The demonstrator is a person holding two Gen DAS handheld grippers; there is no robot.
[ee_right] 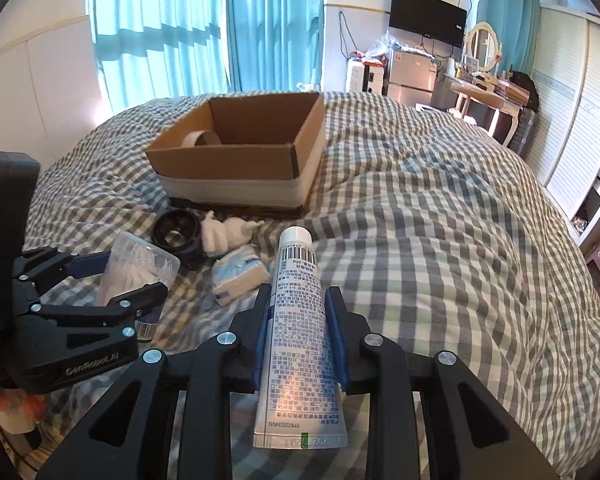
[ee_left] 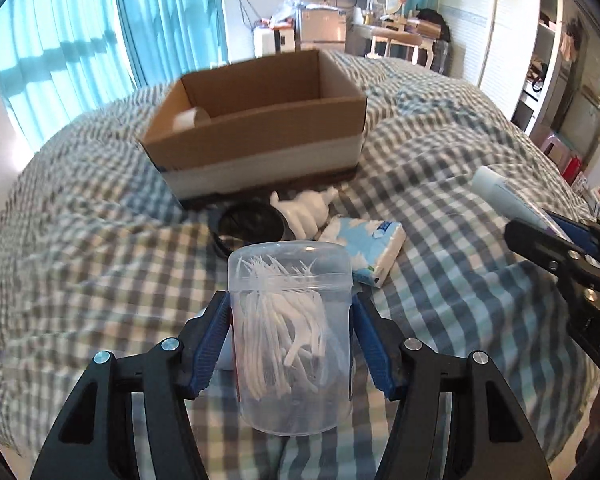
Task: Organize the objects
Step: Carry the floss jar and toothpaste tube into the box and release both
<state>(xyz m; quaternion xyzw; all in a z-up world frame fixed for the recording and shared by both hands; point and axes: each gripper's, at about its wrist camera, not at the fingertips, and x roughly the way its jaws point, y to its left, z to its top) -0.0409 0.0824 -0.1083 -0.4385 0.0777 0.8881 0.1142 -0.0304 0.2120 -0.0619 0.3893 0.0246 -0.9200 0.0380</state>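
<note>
**Left wrist view and right wrist view: both grippers loaded above the bed**

Left wrist view: the left gripper (ee_left: 290,320) clamps a clear plastic jar of floss picks (ee_left: 292,336) between its blue pads (ee_left: 212,340), which press on both sides of the jar. Beyond it lie a black round lid (ee_left: 250,222), a white figurine (ee_left: 306,210) and a tissue pack (ee_left: 370,250) on the checked duvet (ee_left: 100,240). Farther back sits the open cardboard box (ee_left: 256,148), with a tape roll (ee_left: 192,118) inside at its left wall.

Right wrist view: the right gripper (ee_right: 300,336) is closed narrow on a white tube (ee_right: 298,328), cap pointing toward the box. The tube is held above the duvet, to the right of the tissue pack and near the box front.
</note>
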